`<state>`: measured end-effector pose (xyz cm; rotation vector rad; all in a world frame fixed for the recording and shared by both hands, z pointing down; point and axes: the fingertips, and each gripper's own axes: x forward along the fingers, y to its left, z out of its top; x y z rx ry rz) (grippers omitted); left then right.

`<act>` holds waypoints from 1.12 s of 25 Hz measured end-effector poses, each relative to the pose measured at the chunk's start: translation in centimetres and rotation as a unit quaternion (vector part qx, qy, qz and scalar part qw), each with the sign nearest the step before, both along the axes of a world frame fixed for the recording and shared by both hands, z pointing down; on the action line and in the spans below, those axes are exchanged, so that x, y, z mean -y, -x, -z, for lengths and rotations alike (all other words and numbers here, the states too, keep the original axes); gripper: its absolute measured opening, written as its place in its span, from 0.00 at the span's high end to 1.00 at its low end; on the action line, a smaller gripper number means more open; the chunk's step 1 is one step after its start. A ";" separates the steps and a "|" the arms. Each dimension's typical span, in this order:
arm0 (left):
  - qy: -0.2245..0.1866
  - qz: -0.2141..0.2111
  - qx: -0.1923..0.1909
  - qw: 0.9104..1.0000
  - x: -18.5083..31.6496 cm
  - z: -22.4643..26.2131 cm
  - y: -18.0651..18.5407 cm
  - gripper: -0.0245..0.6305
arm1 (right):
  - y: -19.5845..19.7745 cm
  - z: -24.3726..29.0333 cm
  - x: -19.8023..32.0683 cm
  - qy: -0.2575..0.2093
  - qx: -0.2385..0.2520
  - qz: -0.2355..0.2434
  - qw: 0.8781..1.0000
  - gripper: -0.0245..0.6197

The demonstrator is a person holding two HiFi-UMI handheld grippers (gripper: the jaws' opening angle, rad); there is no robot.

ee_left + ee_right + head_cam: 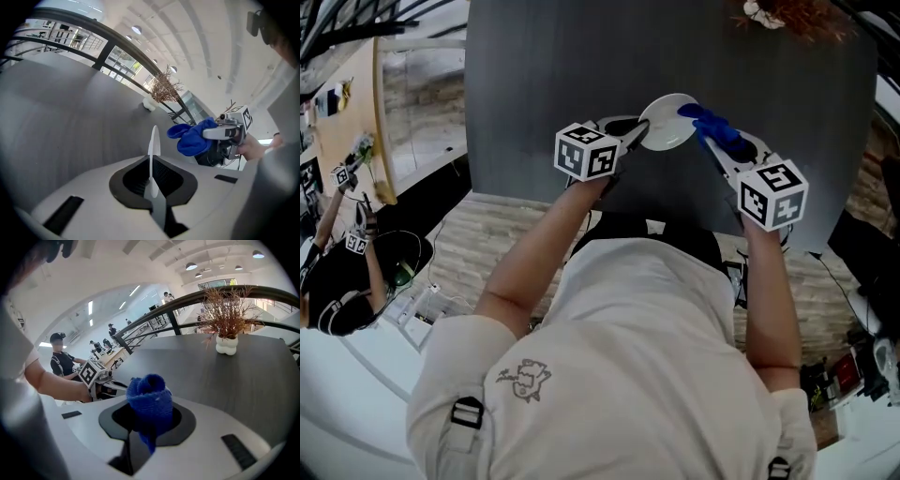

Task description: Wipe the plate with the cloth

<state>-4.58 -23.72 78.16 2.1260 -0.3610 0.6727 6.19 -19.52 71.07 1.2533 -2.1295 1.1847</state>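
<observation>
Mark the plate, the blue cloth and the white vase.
plate [666,124], head view, the middle of its white face.
blue cloth [150,401], right gripper view, the middle of the bunched wad.
white vase [227,345], right gripper view, its rounded body.

Large open indoor work hall, lab or office sort, not a home. High white ceiling with round lamps [191,266]. A dark curved railing [187,298] runs behind a dark grey table [534,94] that carries a white vase of dry twigs [226,344]. Several people [111,329] stand at desks farther back. A person in black [337,291] is close by, with square-marker cubes [342,174]. Wood-plank floor [487,244].
</observation>
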 end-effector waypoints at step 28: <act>-0.092 -0.031 0.115 0.989 2.1 -6.9 -1.8 0.82 | 2.6 -7.9 0.3 0.025 0.060 0.023 0.998 0.83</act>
